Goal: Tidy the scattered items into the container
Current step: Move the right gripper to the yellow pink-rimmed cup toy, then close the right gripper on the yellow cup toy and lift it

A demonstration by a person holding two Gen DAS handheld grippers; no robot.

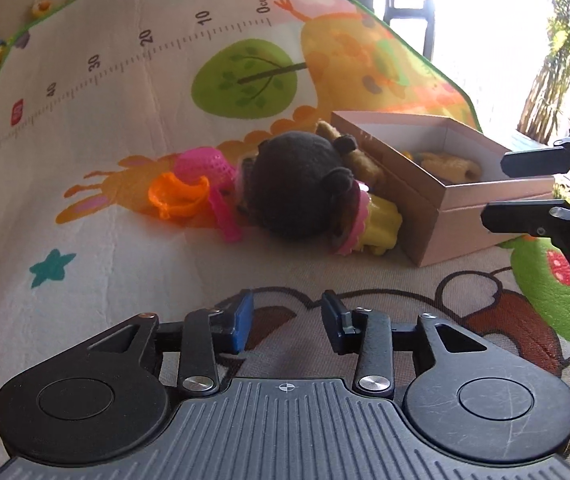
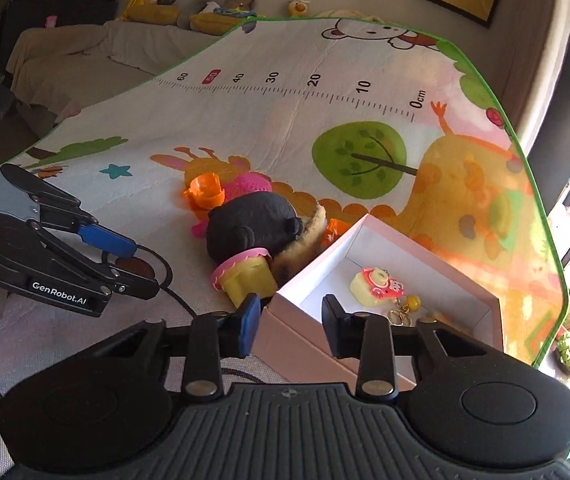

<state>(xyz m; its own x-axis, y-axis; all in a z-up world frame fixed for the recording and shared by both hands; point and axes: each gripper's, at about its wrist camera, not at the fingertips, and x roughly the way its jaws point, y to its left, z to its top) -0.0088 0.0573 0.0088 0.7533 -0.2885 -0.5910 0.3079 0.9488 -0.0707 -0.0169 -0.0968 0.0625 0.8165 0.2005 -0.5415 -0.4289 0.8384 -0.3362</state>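
Both tools empty, jaws parted — the left gripper faces the toy pile, the right gripper hovers over the box. Black plush and yellow cup lie on the mat against the box — next pick looks like the plush, needing a wide, centred grab.

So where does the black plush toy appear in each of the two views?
Left wrist view: the black plush toy lies at the middle, left of the pink box.
Right wrist view: it lies left of middle, beyond the box's near corner.
Shared landmark: the yellow cup leaning against it.
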